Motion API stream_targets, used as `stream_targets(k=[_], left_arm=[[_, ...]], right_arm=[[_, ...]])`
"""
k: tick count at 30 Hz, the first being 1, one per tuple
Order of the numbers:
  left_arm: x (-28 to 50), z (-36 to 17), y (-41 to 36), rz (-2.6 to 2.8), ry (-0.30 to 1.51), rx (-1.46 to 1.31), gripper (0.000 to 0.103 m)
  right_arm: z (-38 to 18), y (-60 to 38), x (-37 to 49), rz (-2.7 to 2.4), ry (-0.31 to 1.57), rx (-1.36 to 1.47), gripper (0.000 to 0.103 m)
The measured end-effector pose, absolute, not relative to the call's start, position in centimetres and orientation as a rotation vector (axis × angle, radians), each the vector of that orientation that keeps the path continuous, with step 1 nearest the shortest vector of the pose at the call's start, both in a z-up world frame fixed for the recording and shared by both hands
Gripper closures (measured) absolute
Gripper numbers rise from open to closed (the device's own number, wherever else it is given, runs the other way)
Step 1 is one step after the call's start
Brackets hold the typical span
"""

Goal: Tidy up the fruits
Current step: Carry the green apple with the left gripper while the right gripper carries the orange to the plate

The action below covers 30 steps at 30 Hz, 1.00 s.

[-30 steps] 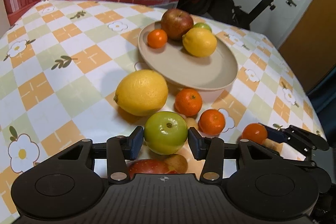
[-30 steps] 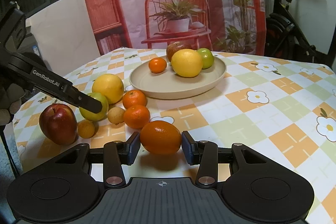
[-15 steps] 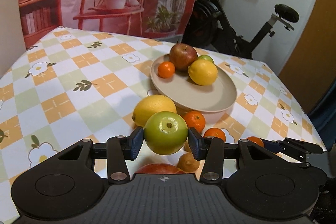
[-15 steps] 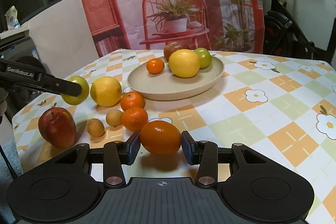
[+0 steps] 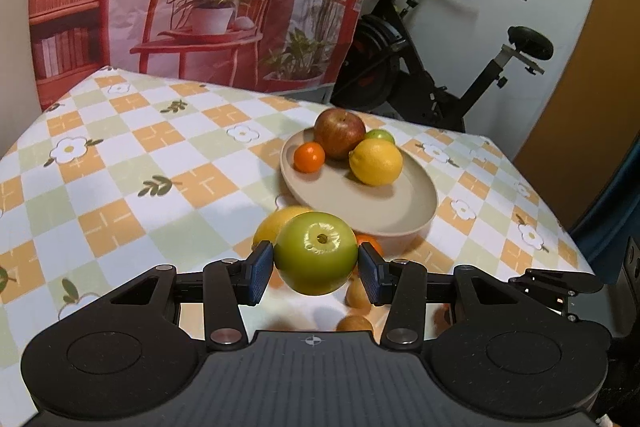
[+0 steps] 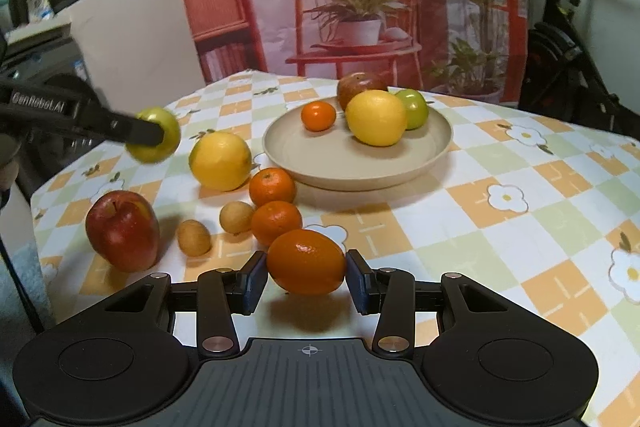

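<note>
The left gripper (image 5: 316,269) has its fingers clamped on a green apple (image 5: 316,253), which hangs clear above the bench (image 5: 120,163) with its stem hollow facing up. In the right wrist view that apple shows at the left, above the bench and left of a big lemon (image 6: 220,160). The right gripper (image 6: 306,281) has its fingers clamped on an orange (image 6: 306,262), low over the checked cloth with its shadow just beneath.

A beige plate (image 6: 360,171) sits farther back on the bench. It holds a small mandarin (image 6: 318,115), a red apple (image 6: 360,85), a lemon (image 6: 376,123) and a small green apple (image 6: 414,109).

Loose on the bench beside the plate lie two mandarins (image 6: 273,187), touching one another, two small tan fruits (image 6: 236,217) just left of them, and a red apple (image 6: 122,231) near the bench's left edge.
</note>
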<state>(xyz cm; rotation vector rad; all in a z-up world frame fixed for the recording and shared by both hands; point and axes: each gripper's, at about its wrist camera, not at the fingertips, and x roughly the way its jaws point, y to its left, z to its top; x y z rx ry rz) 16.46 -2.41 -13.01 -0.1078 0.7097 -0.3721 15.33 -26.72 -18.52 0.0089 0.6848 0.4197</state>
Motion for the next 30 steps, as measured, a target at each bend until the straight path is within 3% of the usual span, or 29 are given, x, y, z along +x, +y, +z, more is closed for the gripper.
stream_targets(k=[19,30], left_arm=[[21.0,-9.5,-3.2,-0.404,0.63,-0.073,0.054],[26.7,-11.0,-6.1,-0.442,0.7,0.006,0.054]], right_arm=[[-10.9,-27.6,22.0,0.39,0.56,-0.007,0.064],[-14.2,-29.1,28.4,0.276,0.598,-0.002,0.064]])
